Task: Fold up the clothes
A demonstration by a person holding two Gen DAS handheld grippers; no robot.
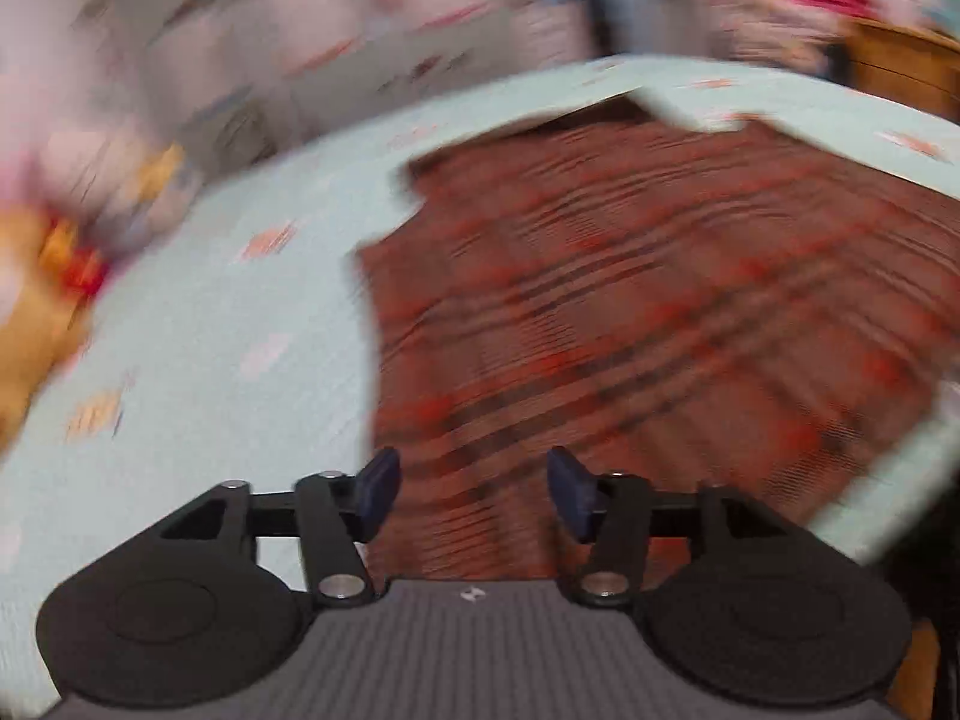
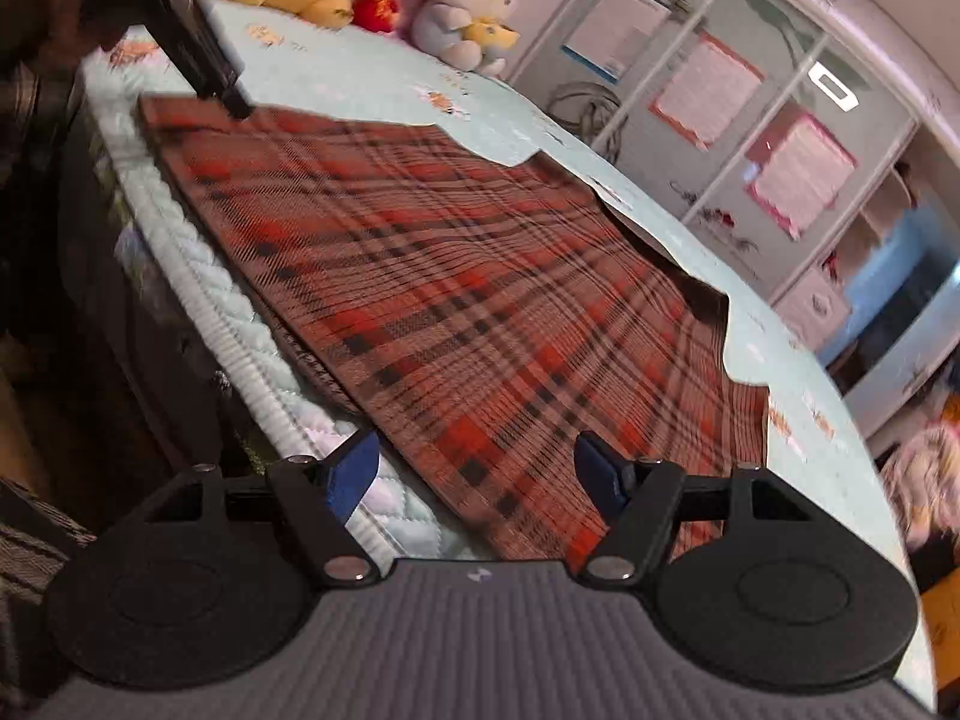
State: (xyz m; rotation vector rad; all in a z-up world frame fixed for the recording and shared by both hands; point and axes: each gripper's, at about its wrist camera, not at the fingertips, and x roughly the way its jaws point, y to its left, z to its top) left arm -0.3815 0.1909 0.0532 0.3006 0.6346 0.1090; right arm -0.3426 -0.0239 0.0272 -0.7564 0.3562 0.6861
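Observation:
A red plaid garment point(image 2: 468, 300) lies spread flat on a pale green bed cover point(image 2: 372, 78); it also shows, blurred, in the left wrist view point(image 1: 648, 312). My left gripper point(image 1: 474, 495) is open above the garment's near edge. My right gripper point(image 2: 477, 471) is open over the garment's corner by the bed's edge. In the right wrist view the left gripper point(image 2: 237, 105) appears at the garment's far corner, its fingertips touching or just above the cloth.
Plush toys point(image 2: 468, 6) sit at the head of the bed, seen blurred in the left wrist view point(image 1: 54, 276). A wardrobe with patterned doors point(image 2: 750, 108) stands beyond. The quilted mattress edge point(image 2: 240, 324) drops off at left. A wooden piece with piled clothes point(image 1: 900, 60) is far right.

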